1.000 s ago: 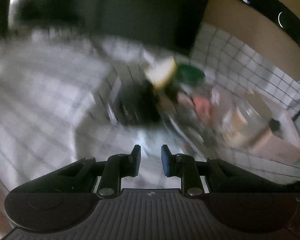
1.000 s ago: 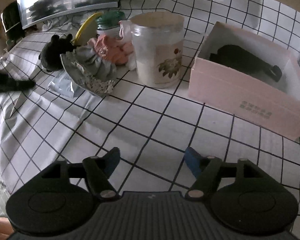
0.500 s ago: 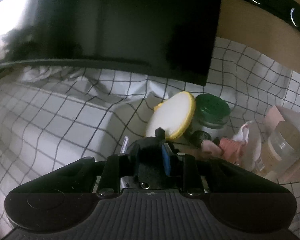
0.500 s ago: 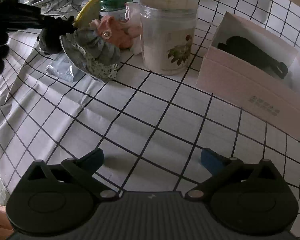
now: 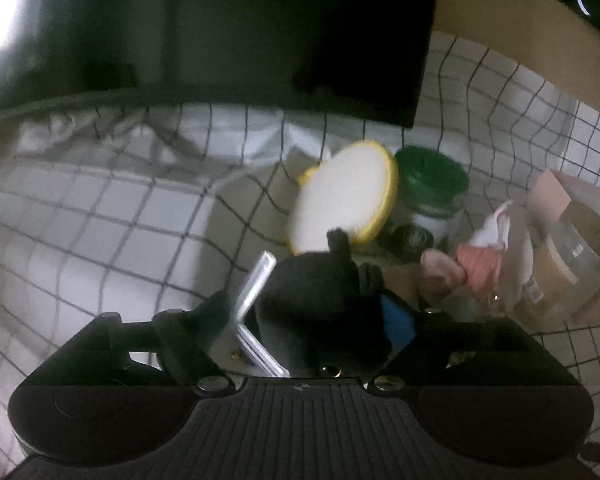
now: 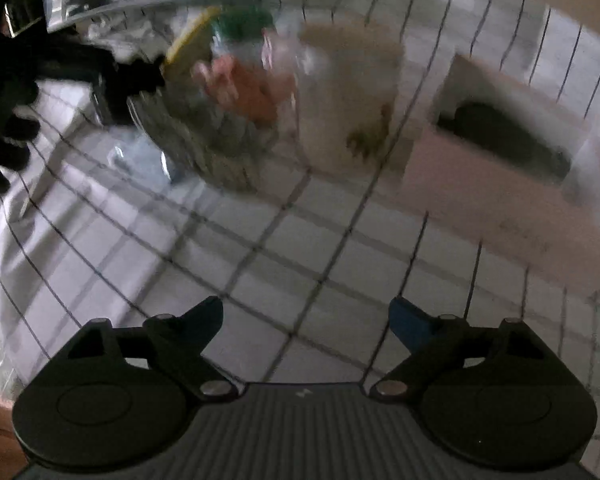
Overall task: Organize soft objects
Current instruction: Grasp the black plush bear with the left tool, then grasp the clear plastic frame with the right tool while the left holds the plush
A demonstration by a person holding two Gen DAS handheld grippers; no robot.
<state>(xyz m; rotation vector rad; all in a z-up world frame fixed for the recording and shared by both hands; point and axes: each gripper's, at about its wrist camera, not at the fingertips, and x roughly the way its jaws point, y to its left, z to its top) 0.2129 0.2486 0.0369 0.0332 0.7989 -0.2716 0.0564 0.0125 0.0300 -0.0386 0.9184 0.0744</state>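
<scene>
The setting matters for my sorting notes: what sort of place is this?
Probably a home table or desk: a white black-gridded tablecloth, a dark monitor screen behind it, and household clutter such as a green-lidded glass jar and an open pink cardboard box.

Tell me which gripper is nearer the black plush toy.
Left. The left gripper has its fingers around the black plush toy. The right gripper hangs open over the checked tablecloth, well short of the toy at the far left.

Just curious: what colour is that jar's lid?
Green; the lid shows best in the left wrist view.
</scene>
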